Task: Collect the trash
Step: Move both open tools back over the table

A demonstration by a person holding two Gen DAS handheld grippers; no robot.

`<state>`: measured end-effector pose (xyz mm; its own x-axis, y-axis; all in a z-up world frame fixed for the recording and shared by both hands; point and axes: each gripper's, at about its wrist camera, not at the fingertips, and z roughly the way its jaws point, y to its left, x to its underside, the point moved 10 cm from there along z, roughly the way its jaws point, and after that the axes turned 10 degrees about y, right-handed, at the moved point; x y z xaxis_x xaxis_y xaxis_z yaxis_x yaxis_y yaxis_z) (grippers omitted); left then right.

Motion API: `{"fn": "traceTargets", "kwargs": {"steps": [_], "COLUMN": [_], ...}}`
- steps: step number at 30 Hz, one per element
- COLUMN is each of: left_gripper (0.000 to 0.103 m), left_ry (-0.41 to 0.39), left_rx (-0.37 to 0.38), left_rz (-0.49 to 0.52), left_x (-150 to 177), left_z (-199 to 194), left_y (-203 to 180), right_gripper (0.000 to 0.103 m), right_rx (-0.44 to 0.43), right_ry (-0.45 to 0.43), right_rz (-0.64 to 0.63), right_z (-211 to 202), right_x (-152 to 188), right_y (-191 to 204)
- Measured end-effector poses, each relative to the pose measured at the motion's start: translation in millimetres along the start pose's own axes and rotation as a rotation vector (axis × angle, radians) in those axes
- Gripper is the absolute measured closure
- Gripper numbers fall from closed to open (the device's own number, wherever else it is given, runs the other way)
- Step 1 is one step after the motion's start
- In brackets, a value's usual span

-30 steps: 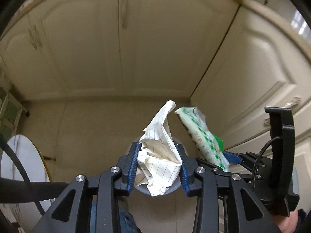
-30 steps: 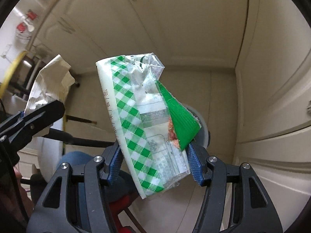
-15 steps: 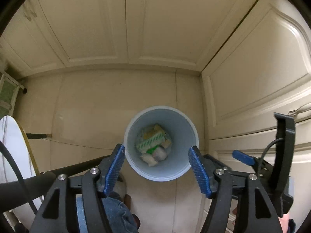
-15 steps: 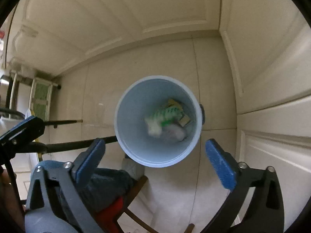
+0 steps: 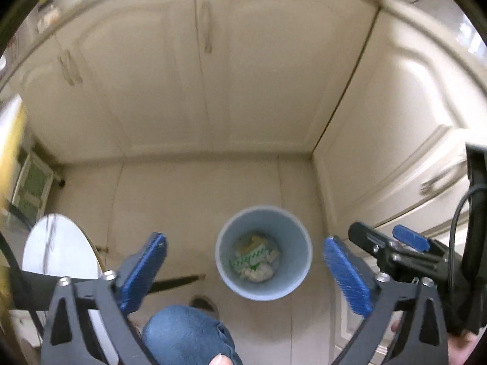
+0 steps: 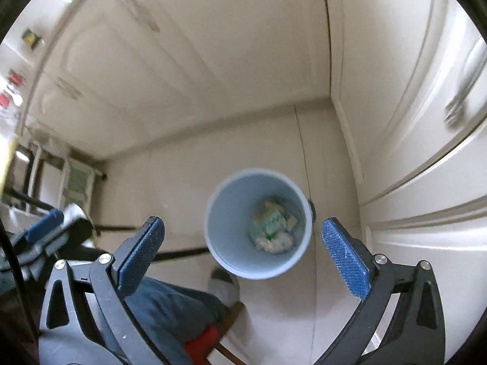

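Your left hand-held gripper [image 5: 243, 269] sits at the bottom of the left wrist view with its blue pads [image 5: 143, 273] spread wide and nothing between them. Your right hand-held gripper [image 6: 243, 255] is likewise fully parted and empty in its own view, and it also shows at the right edge of the left wrist view [image 5: 404, 243]. Between the spread fingers of each gripper, lower centre of both frames, you look straight down into a pale blue trash bin [image 5: 292, 234] standing on the cream tiled floor [image 5: 188, 200]. The trash [image 5: 254, 258] lies at the bottom of the bin: a green-and-white checked wrapper, something yellowish beside it, and crumpled white paper, all bunched together; in the right wrist view the same heap [image 6: 272, 225] rests toward the right side of the bin's base. Below the bin, your knee in blue jeans [image 5: 185, 334] fills the bottom centre, and a shoe [image 6: 223, 286] shows just under the bin rim in the right wrist view. At the lower left of the left wrist view a round white surface [image 5: 57, 249] with a thin gold edge curves in. Cream cabinet doors [image 5: 194, 60] fill the upper half of both frames and meet in a corner at the right.
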<state>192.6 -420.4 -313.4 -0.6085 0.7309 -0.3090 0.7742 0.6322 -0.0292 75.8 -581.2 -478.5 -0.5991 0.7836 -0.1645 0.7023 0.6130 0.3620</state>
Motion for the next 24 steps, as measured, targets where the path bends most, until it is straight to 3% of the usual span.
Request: {"fn": "traceTargets", "kwargs": {"steps": [6, 11, 18, 24], "left_gripper": [0.001, 0.001, 0.001, 0.001], "left_ry": [-0.139, -0.286, -0.447, -0.536], "left_rx": [0.031, 0.024, -0.035, -0.141], "left_rz": [0.055, 0.055, -0.069, -0.215], "left_x": [13.6, 31.9, 91.8, 154.5], "left_z": [-66.1, -142.2, -229.3, -285.1], "left_y": [-11.7, -0.2, 69.2, 145.4], "right_gripper": [0.000, 0.000, 0.000, 0.000], "right_rx": [-0.022, -0.064, -0.132, -0.185], "right_ry": [-0.169, -0.293, -0.434, -0.467], "right_rz": [-0.001, -0.034, -0.221, -0.423], "right_z": [-85.4, -153.1, -230.1, -249.3], "right_x": [-12.7, -15.1, -3.7, 29.2], "right_y": [29.5, 68.9, 180.1, 293.6]}}
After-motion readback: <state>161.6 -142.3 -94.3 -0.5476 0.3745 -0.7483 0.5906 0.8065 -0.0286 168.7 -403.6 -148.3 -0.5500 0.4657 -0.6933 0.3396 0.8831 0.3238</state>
